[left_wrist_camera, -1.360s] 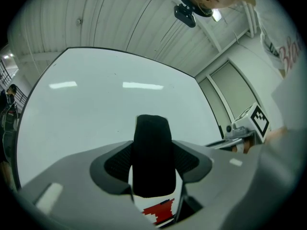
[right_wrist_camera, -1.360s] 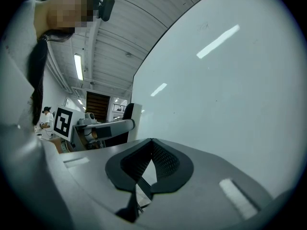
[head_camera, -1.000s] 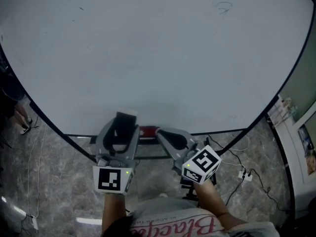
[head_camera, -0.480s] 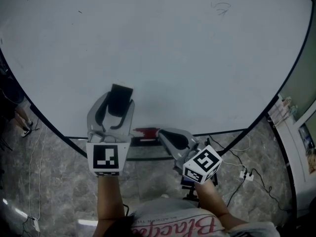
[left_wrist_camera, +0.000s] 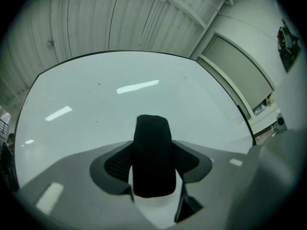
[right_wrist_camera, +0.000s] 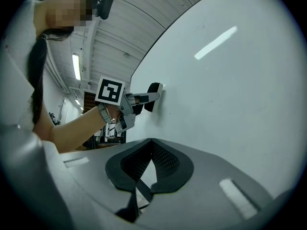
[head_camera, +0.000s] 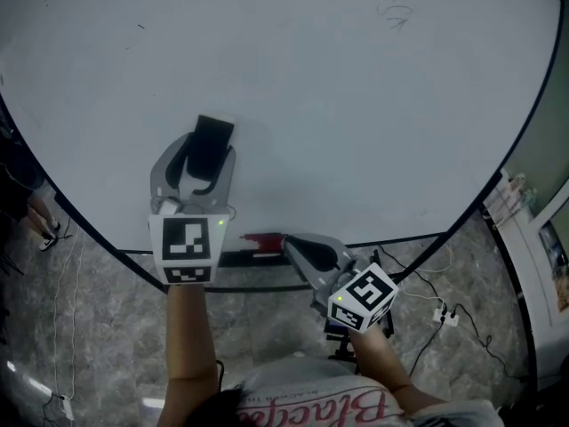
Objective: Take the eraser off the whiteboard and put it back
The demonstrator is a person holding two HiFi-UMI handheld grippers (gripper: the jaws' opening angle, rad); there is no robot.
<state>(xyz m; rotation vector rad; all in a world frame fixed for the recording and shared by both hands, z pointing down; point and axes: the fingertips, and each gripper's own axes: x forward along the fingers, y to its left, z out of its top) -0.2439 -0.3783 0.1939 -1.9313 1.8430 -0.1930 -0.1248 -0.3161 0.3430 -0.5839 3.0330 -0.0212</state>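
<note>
while left gripper clamps black eraser | whiteboard: faint unreadable scribble

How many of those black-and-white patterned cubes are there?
2. One cube sits on the left gripper, which holds the eraser at the whiteboard; the other cube sits on the right gripper, low by the board's bottom edge. None seems hidden.

The eraser is black against the white, dark-framed whiteboard, the left gripper and right gripper are grey with black-and-white square-patterned cubes, and below the whiteboard a red item shows over the mottled grey floor.
</note>
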